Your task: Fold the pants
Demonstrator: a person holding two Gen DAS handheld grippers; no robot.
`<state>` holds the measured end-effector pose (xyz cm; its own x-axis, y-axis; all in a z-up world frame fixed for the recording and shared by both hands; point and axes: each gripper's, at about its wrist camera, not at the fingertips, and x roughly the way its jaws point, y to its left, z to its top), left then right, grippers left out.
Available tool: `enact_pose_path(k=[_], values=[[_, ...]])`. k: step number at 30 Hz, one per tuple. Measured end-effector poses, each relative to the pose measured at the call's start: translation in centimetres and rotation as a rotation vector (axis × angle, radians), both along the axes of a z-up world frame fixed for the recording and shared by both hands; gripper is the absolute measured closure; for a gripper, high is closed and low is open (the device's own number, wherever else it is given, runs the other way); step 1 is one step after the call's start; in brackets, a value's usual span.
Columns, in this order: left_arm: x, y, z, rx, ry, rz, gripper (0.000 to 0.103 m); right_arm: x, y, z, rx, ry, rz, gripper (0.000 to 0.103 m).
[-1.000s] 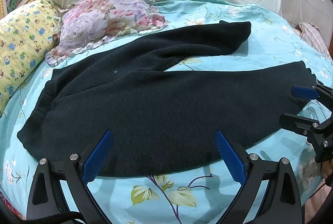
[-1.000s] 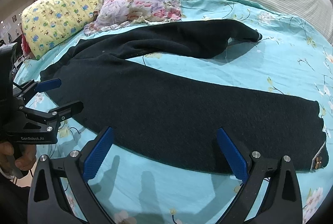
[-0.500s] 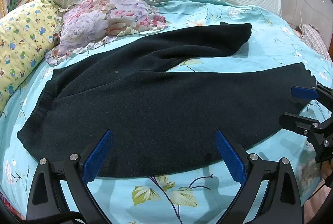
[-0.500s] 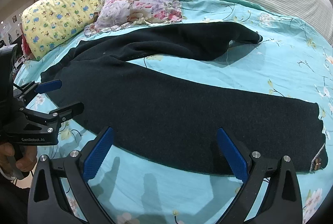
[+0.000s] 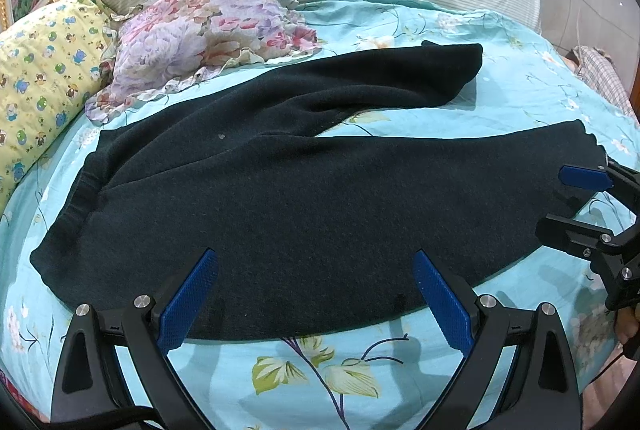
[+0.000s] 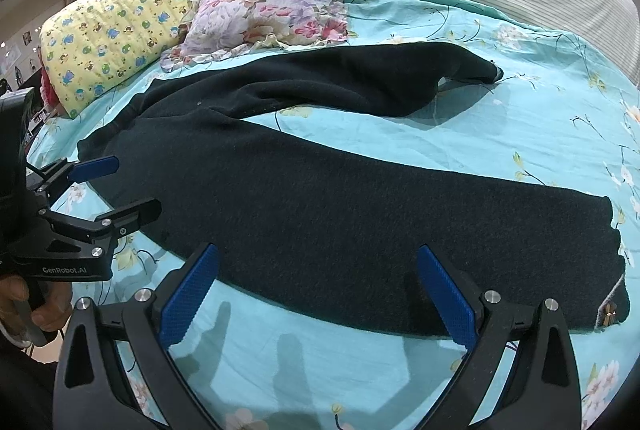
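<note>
- Left wrist view: barely anything's changed over the last second. The pants (image 5: 300,198) have just slid a touch lower in frame, so I'm drifting in, not grabbing yet. They're spread dark and flat on the turquoise bedsheet (image 5: 360,382), legs splayed apart, nothing folded. My left gripper (image 5: 316,294) hovers over the near hem edge, fingers wide apart and empty. The right gripper (image 5: 576,206) sits by the leg cuff, also spread.
- Right wrist view: same story, tiny creep forward. The right gripper (image 6: 316,294) hangs above the near leg, fingers apart, holding nothing. The left gripper (image 6: 116,186) floats near the waistband, with a hand (image 6: 28,306) on its handle. Floral pillow (image 6: 272,6) well behind.
</note>
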<state>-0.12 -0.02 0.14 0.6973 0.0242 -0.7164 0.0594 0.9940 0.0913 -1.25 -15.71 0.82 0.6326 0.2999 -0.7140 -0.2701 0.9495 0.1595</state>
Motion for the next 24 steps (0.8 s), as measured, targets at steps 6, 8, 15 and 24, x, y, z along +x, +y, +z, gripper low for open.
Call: enact_pose_path(k=[6, 8, 15, 24], values=[[0.01, -0.03, -0.01, -0.004, 0.001, -0.001, 0.004, -0.07, 0.06, -0.05, -0.003, -0.001, -0.001, 0.004], [0.03, -0.01, 0.01, -0.005, 0.002, -0.001, 0.004, 0.01, 0.07, 0.03, -0.003, 0.000, -0.001, 0.004], [-0.05, 0.08, -0.07, -0.014, 0.006, -0.001, 0.004, 0.00, 0.05, -0.03, -0.004, 0.001, -0.001, 0.004], [0.37, 0.40, 0.63, -0.033, 0.005, -0.022, 0.004, -0.08, 0.00, 0.17, -0.001, -0.005, -0.008, 0.004]])
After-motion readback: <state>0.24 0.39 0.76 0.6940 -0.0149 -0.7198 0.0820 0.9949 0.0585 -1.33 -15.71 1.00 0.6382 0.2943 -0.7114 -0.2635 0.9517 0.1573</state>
